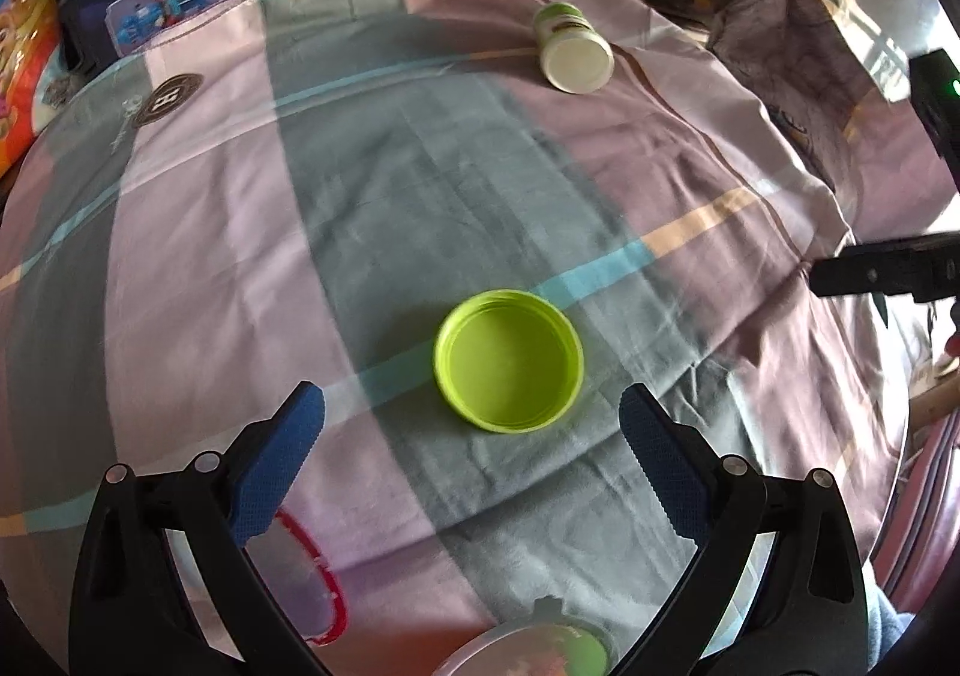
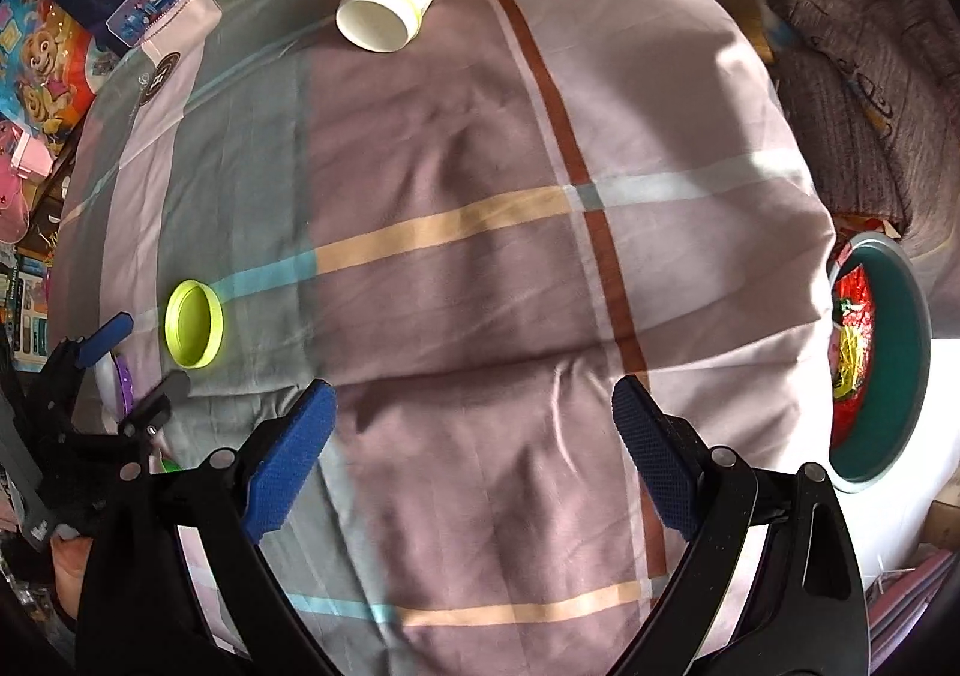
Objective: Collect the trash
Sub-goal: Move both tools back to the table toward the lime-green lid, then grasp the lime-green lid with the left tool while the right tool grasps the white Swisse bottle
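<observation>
The left gripper (image 1: 471, 424) hangs over a checked cloth (image 1: 420, 184) spread on the round worktop, its jaws spread wide and holding nothing, with a lime-green lid (image 1: 509, 359) lying open side up just ahead between its blue pads. Farther back and to the right, a white bottle with a green label (image 1: 573, 46) lies on its side, uncapped, well apart from the lid. The right gripper (image 2: 474, 418) hovers above bare cloth with jaws equally wide and empty, and a teal bin (image 2: 894, 370) holding red wrappers sits beyond the worktop's right edge.
</observation>
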